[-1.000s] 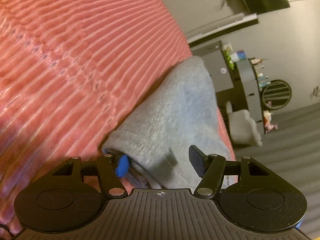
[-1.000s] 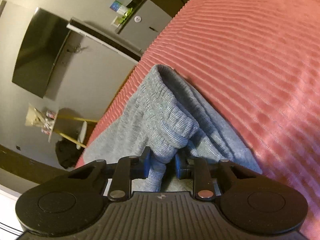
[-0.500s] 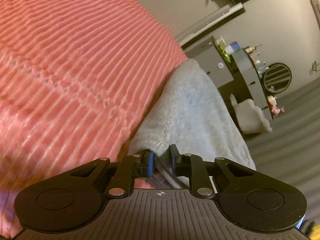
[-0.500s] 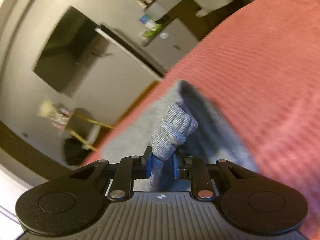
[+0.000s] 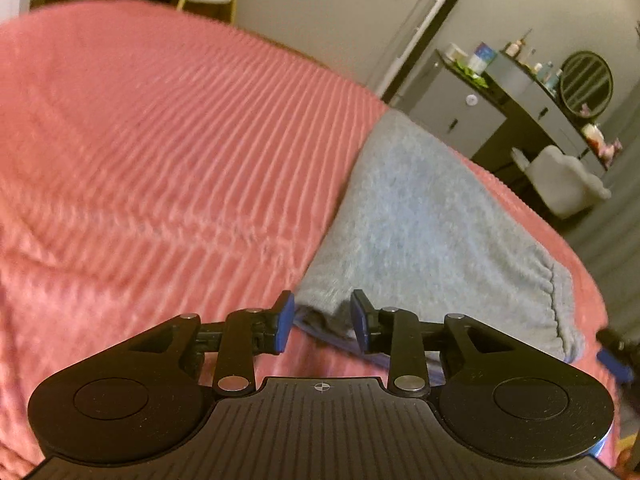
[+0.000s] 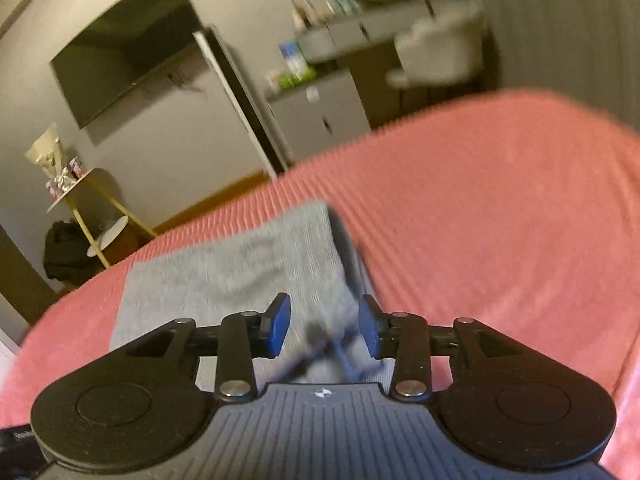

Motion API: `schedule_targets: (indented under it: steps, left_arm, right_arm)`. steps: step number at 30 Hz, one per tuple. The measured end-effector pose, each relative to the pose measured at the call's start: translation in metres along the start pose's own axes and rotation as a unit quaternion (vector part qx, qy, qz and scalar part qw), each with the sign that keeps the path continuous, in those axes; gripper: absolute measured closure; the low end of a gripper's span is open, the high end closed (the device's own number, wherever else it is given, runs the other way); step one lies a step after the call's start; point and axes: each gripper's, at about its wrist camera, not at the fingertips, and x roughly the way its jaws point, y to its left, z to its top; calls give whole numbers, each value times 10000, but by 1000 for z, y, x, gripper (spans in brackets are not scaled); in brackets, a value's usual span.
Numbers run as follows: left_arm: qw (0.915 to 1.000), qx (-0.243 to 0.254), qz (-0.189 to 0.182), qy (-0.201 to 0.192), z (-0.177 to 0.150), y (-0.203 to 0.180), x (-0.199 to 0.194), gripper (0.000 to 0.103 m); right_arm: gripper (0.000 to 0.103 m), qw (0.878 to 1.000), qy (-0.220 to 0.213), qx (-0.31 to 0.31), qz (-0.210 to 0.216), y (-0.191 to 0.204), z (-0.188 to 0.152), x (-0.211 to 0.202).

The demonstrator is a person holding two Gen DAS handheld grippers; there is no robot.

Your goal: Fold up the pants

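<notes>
- My left gripper (image 5: 322,322) has its blue pads (image 5: 285,322) spread apart; a corner of the grey pants (image 5: 424,232) sits between them, with a gap on either side, so I am gripping nothing there.
- My right gripper (image 6: 324,326) is likewise spread wide, pads (image 6: 280,324) clear of the cloth; the near edge of the pants (image 6: 240,268) lies in the gap, blurred, and I see no contact with either pad.
- The pants lie folded in a flat grey slab just ahead of both grippers. From my left gripper they run forward and to the right, with a gathered hem or waistband edge (image 5: 554,292) off to the right of the fingers. From my right gripper they spread forward and to the left.
- Under the pants is a ribbed pink bedspread (image 5: 152,152), filling everything left of and ahead of my left gripper, and everything right of my right one (image 6: 500,208).
- A dark object with a blue part (image 5: 614,354) shows at the right edge of the left view; I cannot tell what it is.
- Far ahead of my right gripper, to the left, a dark screen (image 6: 124,48) hangs on the wall, with a small gold-legged stand (image 6: 88,208) below it.
- Far ahead and to the right of my left gripper stands a grey cabinet (image 5: 460,112) with bottles on top, beside a round dark mirror (image 5: 586,84) and a pale chair (image 5: 568,184).
</notes>
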Motion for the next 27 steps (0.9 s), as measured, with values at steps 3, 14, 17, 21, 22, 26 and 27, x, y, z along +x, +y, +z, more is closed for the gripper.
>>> schedule_targets:
  steps: [3, 14, 17, 21, 22, 26, 27]
  left_arm:
    - [9993, 305, -17, -229, 3, -16, -8, 61]
    - [9900, 1338, 431, -115, -2, -42, 31, 61]
    - [9882, 1440, 510, -81, -6, -38, 38, 58]
    - [9871, 1520, 502, -68, -6, -37, 38, 57]
    - [9867, 1542, 511, -69, -6, -37, 38, 57]
    - [9874, 1497, 510, -43, -6, -37, 37, 56]
    - [9879, 1469, 505, -34, -5, -37, 34, 57]
  right_arm:
    - [65, 9978, -168, -630, 121, 24, 3, 7]
    - [65, 9713, 113, -2356, -305, 46, -33, 57]
    - [41, 9614, 72, -2706, -504, 43, -39, 57]
    - [38, 9816, 359, -1853, -306, 25, -20, 57]
    - [38, 9818, 344, -1838, -332, 27, -17, 56]
    - [38, 9772, -15, -2106, -261, 53, -4, 52]
    - [38, 9762, -71, -2160, -204, 59, 1, 55]
